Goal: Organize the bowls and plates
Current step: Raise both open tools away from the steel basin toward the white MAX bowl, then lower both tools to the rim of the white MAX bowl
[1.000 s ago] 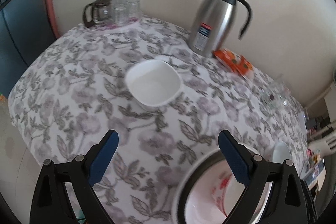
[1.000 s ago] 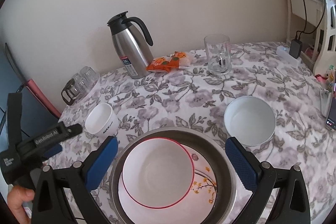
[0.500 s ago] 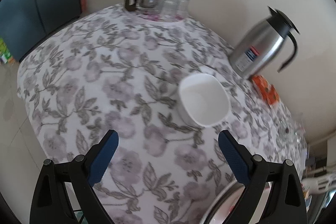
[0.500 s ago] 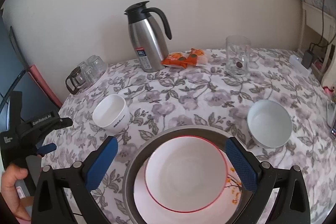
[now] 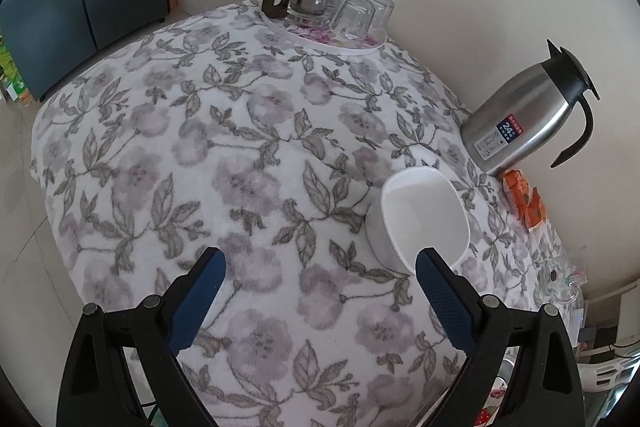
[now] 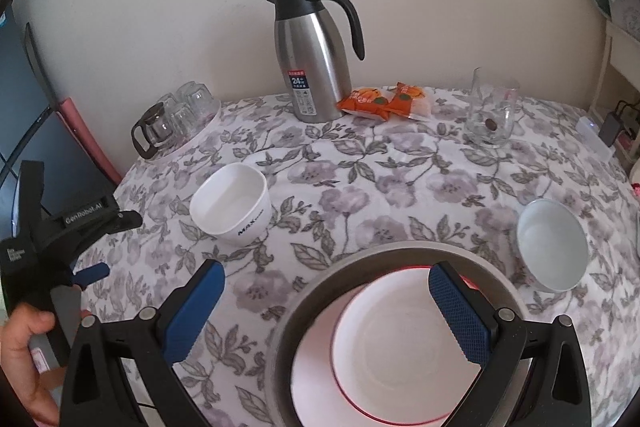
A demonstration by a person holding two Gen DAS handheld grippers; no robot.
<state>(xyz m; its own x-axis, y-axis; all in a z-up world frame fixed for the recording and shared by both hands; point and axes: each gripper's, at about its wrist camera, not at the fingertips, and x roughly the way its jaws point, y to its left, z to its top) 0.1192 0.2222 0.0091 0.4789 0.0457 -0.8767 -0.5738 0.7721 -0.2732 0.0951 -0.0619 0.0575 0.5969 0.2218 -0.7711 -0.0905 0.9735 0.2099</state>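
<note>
The square bowl (image 5: 420,217) sits upright on the floral cloth (image 5: 240,155), just ahead of the left gripper's (image 5: 318,277) right jaw and touching neither jaw. In the right wrist view the same bowl (image 6: 230,203) stands ahead and to the left of the right gripper (image 6: 326,287), with "MAX" printed on its side. The left gripper's jaws are spread wide with only cloth between them.

The right gripper's jaws are also wide apart and grip nothing. Its right jaw hangs over the metal basin (image 6: 304,291), which fills the space from between the jaws out past the right one. Inside the basin lies a red-rimmed plate (image 6: 396,355), partly under that right jaw. A round bowl (image 6: 552,245) stands on the cloth just beyond and to the right of the right jaw, near the basin's rim but apart from it.

Farther ahead of the right jaws, against the wall, stands a steel flask (image 6: 314,67), with orange packets (image 6: 384,101) lying beside its base and a glass mug (image 6: 490,113) off to the right. A tray (image 6: 200,131) with a glass pot (image 6: 154,131) and upturned glasses (image 6: 192,103) lies far ahead to the left. The left gripper (image 6: 92,273) shows at the left edge of the right wrist view, held by a hand (image 6: 24,351).
</note>
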